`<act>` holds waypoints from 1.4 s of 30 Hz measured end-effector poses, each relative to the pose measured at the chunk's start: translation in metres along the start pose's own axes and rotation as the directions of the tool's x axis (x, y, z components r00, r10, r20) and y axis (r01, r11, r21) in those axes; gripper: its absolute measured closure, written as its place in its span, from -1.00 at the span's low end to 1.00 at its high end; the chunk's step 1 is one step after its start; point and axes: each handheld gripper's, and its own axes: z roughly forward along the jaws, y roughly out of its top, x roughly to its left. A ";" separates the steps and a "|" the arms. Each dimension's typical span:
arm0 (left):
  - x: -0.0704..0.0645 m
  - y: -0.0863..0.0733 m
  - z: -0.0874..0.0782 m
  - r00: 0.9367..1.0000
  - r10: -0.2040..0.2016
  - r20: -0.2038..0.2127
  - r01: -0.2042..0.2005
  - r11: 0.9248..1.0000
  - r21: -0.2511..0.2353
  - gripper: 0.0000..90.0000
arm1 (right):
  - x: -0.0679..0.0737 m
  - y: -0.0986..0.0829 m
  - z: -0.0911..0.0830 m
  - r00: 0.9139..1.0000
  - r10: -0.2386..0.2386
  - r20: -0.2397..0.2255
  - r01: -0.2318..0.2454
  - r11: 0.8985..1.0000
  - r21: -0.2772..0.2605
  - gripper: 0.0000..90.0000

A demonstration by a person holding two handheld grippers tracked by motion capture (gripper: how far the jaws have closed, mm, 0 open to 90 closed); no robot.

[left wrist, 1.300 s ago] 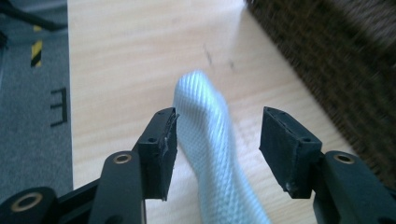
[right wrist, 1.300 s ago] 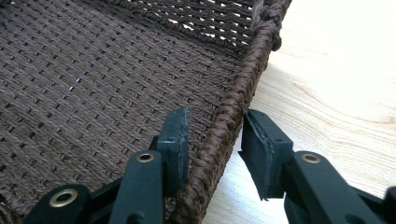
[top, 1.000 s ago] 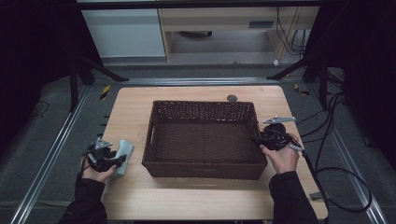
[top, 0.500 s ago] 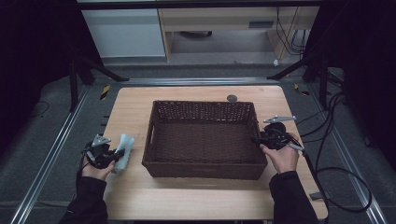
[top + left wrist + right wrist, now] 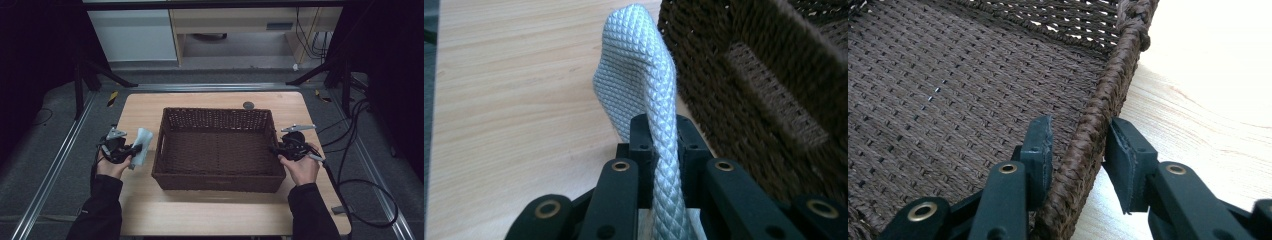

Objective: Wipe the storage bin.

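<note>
standing upright in the clamped left tool (image 5: 659, 145), white cloth (image 5: 644, 85); right tool (image 5: 1078, 150) astride basket rim (image 5: 1108, 85)

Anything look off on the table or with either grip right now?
Nothing stands out. The basket sits square and intact on the table. The left gripper pinches the white cloth cleanly; the right gripper straddles the basket's rim.

You worked in a dim room: the high view was dark and soft beyond the lit table (image 5: 210, 210). Your right gripper view blew out the wood to glare at upper right; your left gripper view blurred the basket (image 5: 774, 90) close up.
</note>
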 end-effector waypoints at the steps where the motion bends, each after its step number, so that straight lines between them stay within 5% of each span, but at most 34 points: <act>1: 0.001 0.002 0.004 1.000 -0.002 0.003 0.002 1.000 -0.001 0.79 | 0.000 0.000 0.000 1.000 0.001 -0.002 -0.001 1.000 -0.001 0.42; 18: 0.009 0.003 0.051 0.999 0.030 -0.011 -0.028 0.995 0.098 0.80 | 0.008 0.003 0.005 0.998 -0.033 -0.061 0.033 0.999 0.000 0.44; 24: 0.004 0.002 0.071 0.998 0.037 0.045 -0.043 0.990 0.136 0.81 | 0.008 0.004 0.005 0.998 -0.033 -0.060 0.033 0.999 0.000 0.44; 32: -0.002 0.012 0.063 0.995 0.065 0.073 -0.071 0.994 0.084 0.81 | 0.008 0.004 0.006 0.997 -0.034 -0.062 0.035 0.999 -0.001 0.43; 37: -0.001 0.030 0.034 0.995 0.073 0.073 -0.071 0.997 -0.037 0.81 | 0.008 0.004 0.006 0.997 -0.036 -0.062 0.036 0.999 -0.001 0.43; 42: -0.002 0.040 0.017 0.993 0.091 0.074 -0.084 0.992 -0.094 0.81 | 0.008 0.004 0.006 0.997 -0.035 -0.061 0.035 0.999 -0.001 0.43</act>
